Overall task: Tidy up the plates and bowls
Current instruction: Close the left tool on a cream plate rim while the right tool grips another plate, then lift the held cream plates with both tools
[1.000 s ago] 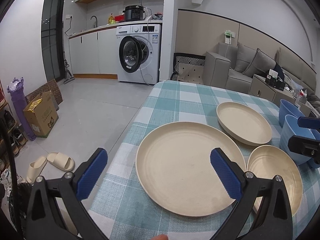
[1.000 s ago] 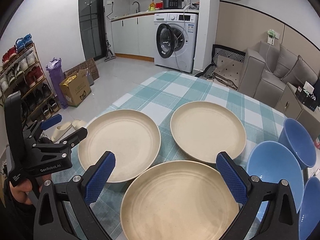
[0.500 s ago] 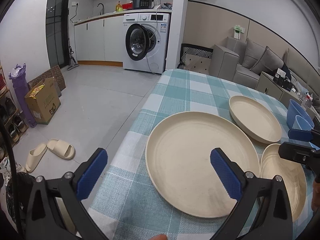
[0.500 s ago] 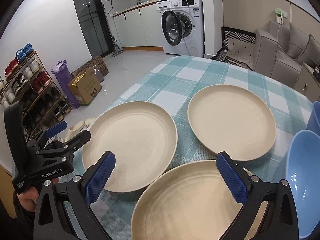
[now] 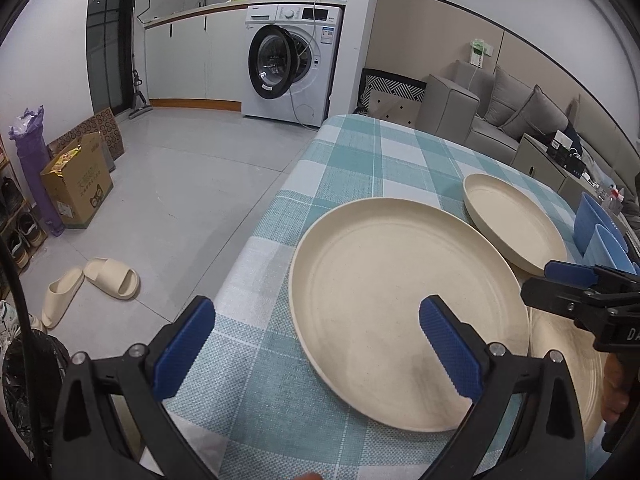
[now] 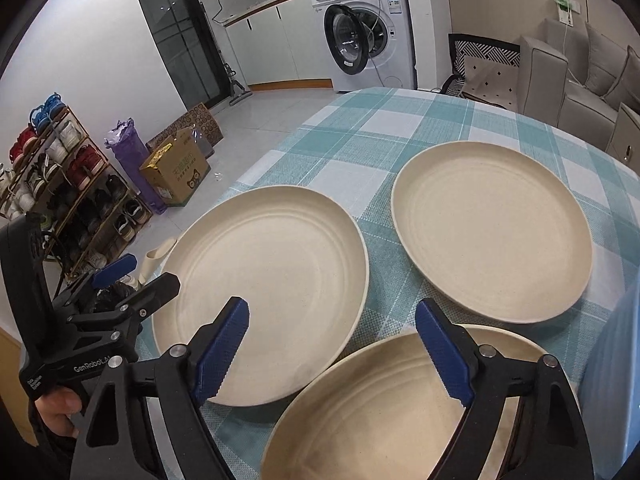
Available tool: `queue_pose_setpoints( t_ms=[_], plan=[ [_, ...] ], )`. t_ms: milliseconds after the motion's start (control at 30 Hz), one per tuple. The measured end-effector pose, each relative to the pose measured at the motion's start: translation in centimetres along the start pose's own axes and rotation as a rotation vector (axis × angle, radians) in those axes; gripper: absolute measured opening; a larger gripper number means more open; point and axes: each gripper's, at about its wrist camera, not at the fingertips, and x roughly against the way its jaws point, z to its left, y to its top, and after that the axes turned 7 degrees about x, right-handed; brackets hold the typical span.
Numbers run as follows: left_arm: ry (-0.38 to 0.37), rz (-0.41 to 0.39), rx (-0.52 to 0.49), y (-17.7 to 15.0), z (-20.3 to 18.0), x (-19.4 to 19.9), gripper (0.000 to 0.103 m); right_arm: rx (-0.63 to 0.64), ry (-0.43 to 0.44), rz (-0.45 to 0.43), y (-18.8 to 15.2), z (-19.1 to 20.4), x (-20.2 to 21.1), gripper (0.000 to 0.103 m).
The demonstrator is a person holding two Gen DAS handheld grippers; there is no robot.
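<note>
The left hand-held gripper (image 5: 316, 346) is held low over the near left corner of the surface (image 5: 384, 160), its blue-padded fingers spread wide and gripping nothing. Its right finger (image 5: 448, 354) hangs above the near part of the left plate (image 5: 400, 292), while its left finger (image 5: 184, 346) reaches out past that plate's rim, over checked cloth close to the surface's left edge. The right hand-held gripper (image 6: 332, 346) is also spread wide and carries nothing; it points forward over the far rim of the nearest plate (image 6: 400, 412), with its left finger (image 6: 220, 350) over the near edge of the left plate (image 6: 272, 272) and its right finger (image 6: 440, 354) above the nearest plate.

Three cream plates lie flat on the surface. The left plate sits near the left edge; the nearest plate's rim overlaps it at the front. The far plate (image 6: 492, 228) lies to the right and apart from both, with a strip of cloth between. In the left wrist view, two blue bowls (image 5: 600, 228) stand at the right, just past the far plate (image 5: 516, 224). Beyond the plates the cloth runs bare to the far edge. To the left, the surface drops off to tiled floor (image 5: 180, 184).
</note>
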Motion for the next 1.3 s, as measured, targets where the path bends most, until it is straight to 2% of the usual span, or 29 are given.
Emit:
queue_pose_setpoints(
  t_ms=[67,267,367,433,567,700,1000,1300],
  plan=[
    [-0.001,0.009,-0.003,-0.1,0.0,-0.2,0.101,-0.008,0.014,0.004,0.0,-0.1,-0.4,0.083],
    [-0.016,0.040,-0.007,-0.4,-0.1,-0.7,0.089,-0.003,0.037,0.008,0.2,0.1,-1.3,0.080],
    [-0.023,0.056,-0.015,-0.5,-0.2,-1.0,0.079,-0.001,0.040,0.014,0.2,0.1,-1.6,0.078],
    [-0.031,0.075,-0.017,-0.7,-0.3,-1.3,0.068,-0.007,0.048,0.013,0.2,0.0,-1.9,0.075],
    [-0.034,0.106,-0.019,-1.0,-0.4,-1.7,0.056,-0.013,0.063,0.022,0.3,0.1,-2.5,0.074],
    [-0.038,0.128,-0.011,-1.2,-0.3,-2.0,0.046,-0.007,0.064,0.026,0.2,0.1,-2.9,0.065],
    [-0.002,0.124,-0.034,-1.4,-0.3,-2.0,0.033,0.019,0.042,0.039,0.2,0.4,-3.1,0.055],
    [0.005,0.123,-0.041,-1.4,-0.3,-1.9,0.032,0.032,0.025,0.041,0.2,0.7,-3.1,0.055]
  ],
)
